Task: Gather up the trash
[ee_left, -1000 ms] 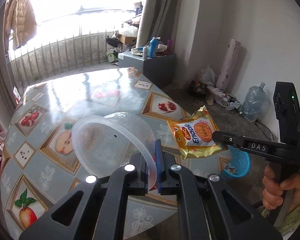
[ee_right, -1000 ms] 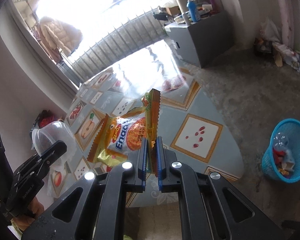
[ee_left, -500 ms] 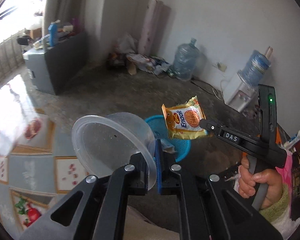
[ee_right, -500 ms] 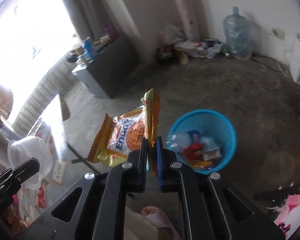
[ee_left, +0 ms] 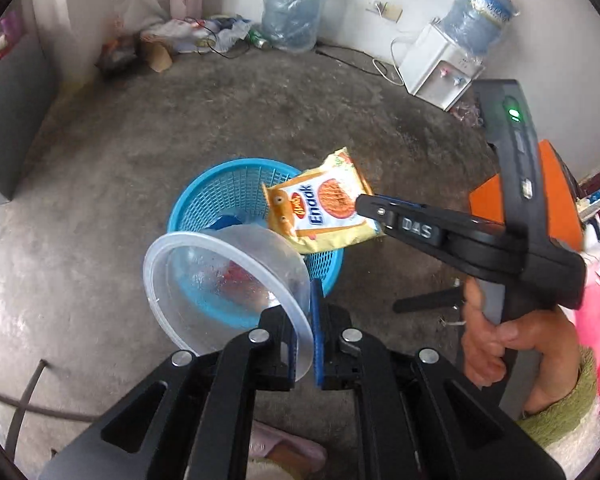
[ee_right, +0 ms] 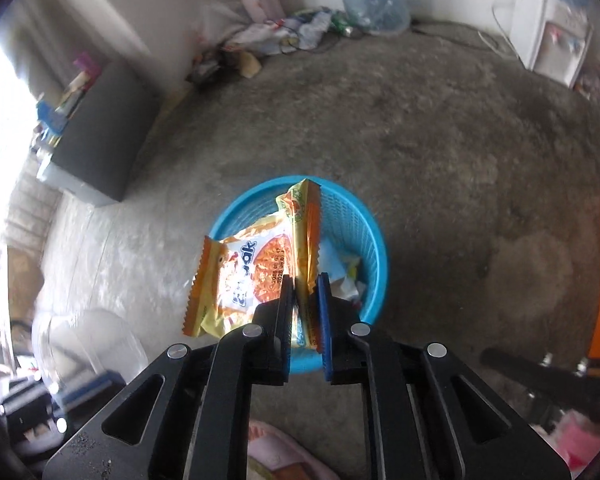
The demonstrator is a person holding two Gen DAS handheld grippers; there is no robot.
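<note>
My left gripper (ee_left: 306, 294) is shut on the rim of a clear plastic bowl (ee_left: 220, 280), which hangs tilted just above the near edge of a blue mesh trash basket (ee_left: 228, 184) on the floor. The right gripper (ee_right: 304, 284) points down over the same basket (ee_right: 356, 216). Its jaws are opening, and a yellow-orange Enaak snack wrapper (ee_right: 252, 272) still hangs loosely in the gap between them. From the left wrist view the wrapper (ee_left: 324, 212) sits at the right gripper's tip (ee_left: 364, 204), over the basket's far rim. Trash lies inside the basket.
Bare concrete floor surrounds the basket. Against the far wall stand a large water jug (ee_left: 290, 4), a white water dispenser (ee_left: 440, 64) and a pile of clutter (ee_left: 188, 36). A grey cabinet (ee_left: 8, 120) is at left and an orange object (ee_left: 548, 200) at right.
Both grippers swung away from the patterned table and tilted down over the blue basket, carrying bowl and wrapper. The right jaws have parted slightly around the wrapper.
</note>
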